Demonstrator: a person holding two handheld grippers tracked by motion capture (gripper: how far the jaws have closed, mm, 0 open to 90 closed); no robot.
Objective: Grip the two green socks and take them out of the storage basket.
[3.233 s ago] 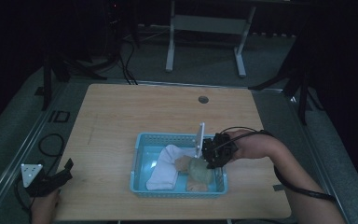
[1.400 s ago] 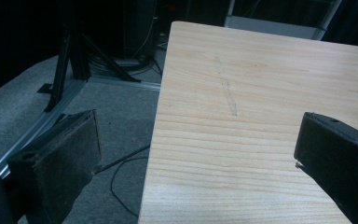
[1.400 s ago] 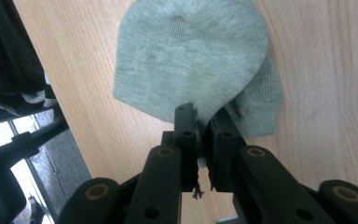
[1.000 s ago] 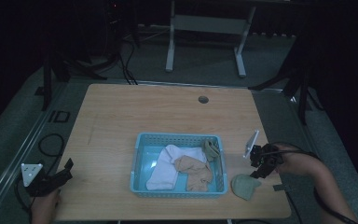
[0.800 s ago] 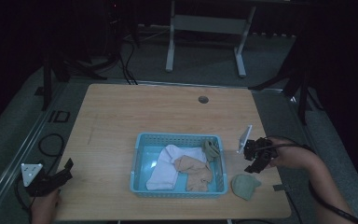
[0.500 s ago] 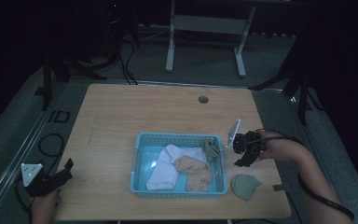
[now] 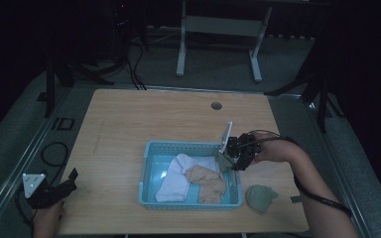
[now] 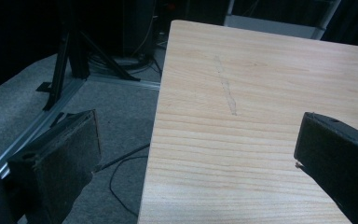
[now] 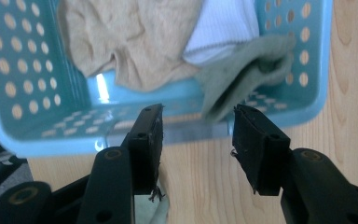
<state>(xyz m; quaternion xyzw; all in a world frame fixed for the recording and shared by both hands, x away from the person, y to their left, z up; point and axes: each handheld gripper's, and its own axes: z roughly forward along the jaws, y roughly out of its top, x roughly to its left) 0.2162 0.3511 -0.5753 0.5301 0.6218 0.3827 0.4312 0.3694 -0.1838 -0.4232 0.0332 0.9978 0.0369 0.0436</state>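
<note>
Right hand-held gripper, jaws parted and empty, sits at the basket's right rim. The green sock draped there lies directly ahead, angled upward; left hand-held gripper is well apart, open.

Light blue basket, centre of the high view, its walls pierced by rows of round holes. Inside it: a white sock with fine ribbing, a tan sock, and an olive-green sock draped on the rim. A second olive-green sock lies at lower right. Pale wood-grain table bearing a faint grey streak. Black jaws on both the right gripper and the left gripper.
</note>
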